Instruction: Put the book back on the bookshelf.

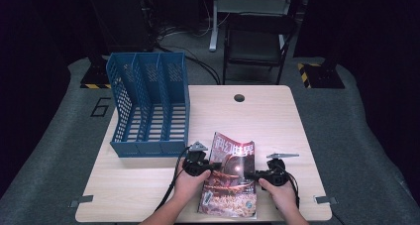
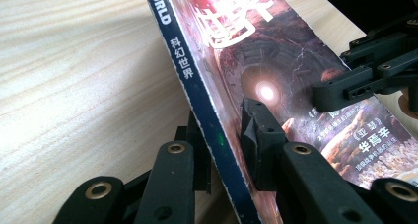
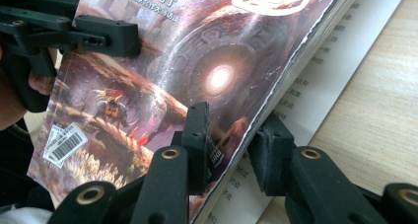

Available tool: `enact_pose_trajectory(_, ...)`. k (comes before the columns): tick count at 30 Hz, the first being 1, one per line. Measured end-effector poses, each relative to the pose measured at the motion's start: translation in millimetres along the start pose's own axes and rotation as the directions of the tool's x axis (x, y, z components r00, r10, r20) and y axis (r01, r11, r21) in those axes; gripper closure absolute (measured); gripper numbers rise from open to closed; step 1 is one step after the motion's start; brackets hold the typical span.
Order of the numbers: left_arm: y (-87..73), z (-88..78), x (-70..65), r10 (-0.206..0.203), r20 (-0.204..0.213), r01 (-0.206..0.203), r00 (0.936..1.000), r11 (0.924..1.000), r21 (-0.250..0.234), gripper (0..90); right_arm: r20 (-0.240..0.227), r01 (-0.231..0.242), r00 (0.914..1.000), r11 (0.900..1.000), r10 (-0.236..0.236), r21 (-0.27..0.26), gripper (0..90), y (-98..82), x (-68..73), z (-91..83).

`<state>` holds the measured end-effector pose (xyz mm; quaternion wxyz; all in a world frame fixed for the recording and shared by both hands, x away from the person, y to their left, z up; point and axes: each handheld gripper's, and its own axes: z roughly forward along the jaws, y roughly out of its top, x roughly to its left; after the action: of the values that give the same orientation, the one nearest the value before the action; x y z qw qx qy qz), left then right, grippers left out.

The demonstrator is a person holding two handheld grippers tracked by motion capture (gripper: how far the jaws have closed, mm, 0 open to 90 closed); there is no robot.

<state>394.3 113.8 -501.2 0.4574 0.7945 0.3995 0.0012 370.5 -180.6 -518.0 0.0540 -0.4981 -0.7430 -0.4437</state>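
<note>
Lifting magazine (image 1: 231, 178) off table (image 1: 148, 185) front | left gripper (image 2: 224, 135) clamped on its spine, right gripper (image 3: 231, 135) straddling fore-edge pages, contact unclear | light, floppy, glossy: likely slips; hold both edges

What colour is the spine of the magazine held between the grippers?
Dark blue with white lettering; the magazine's spine shows best in the left gripper view.

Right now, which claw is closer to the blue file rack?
Left. The left claw grips the magazine just below the blue file rack's front corner. The right claw holds the magazine's far edge, farther away.
</note>
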Motion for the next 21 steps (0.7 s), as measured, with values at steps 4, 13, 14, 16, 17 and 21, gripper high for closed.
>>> enact_pose_trajectory(4, 1.1, -5.5, 0.0, 0.026, -0.009, -0.026, 0.9996, 0.9997, 0.003, 75.0, -0.008, 0.025, 0.9997, 1.0, -0.025, -0.001, 75.9, 2.6, 3.1, -1.5)
enact_pose_trajectory(13, 9.3, -19.8, 1.1, 0.031, 0.014, -0.031, 0.9994, 0.9992, -0.025, 74.4, 0.044, 0.161, 0.9863, 0.986, -0.159, -0.048, 81.2, 9.6, 23.8, -12.1)
enact_pose_trajectory(14, 10.3, -21.2, 0.2, 0.026, 0.017, -0.026, 0.9995, 0.9994, -0.022, 73.6, 0.053, 0.185, 0.9819, 0.981, -0.182, -0.063, 83.3, 10.8, 27.7, -15.0)
enact_pose_trajectory(16, 12.1, -23.8, 0.6, 0.033, 0.025, -0.032, 0.9991, 0.9991, -0.025, 72.7, 0.061, 0.195, 0.9798, 0.978, -0.19, -0.076, 84.3, 11.4, 30.0, -16.7)
enact_pose_trajectory(17, 13.0, -25.1, 0.5, 0.022, 0.03, -0.021, 0.9993, 0.9995, -0.025, 72.7, 0.07, 0.218, 0.9746, 0.971, -0.212, -0.092, 85.2, 12.4, 31.7, -18.4)
enact_pose_trajectory(21, 16.6, -28.1, -0.3, 0.026, 0.037, -0.025, 0.999, 0.9992, -0.032, 71.3, 0.108, 0.267, 0.9615, 0.953, -0.253, -0.143, 87.2, 14.8, 38.5, -26.9)
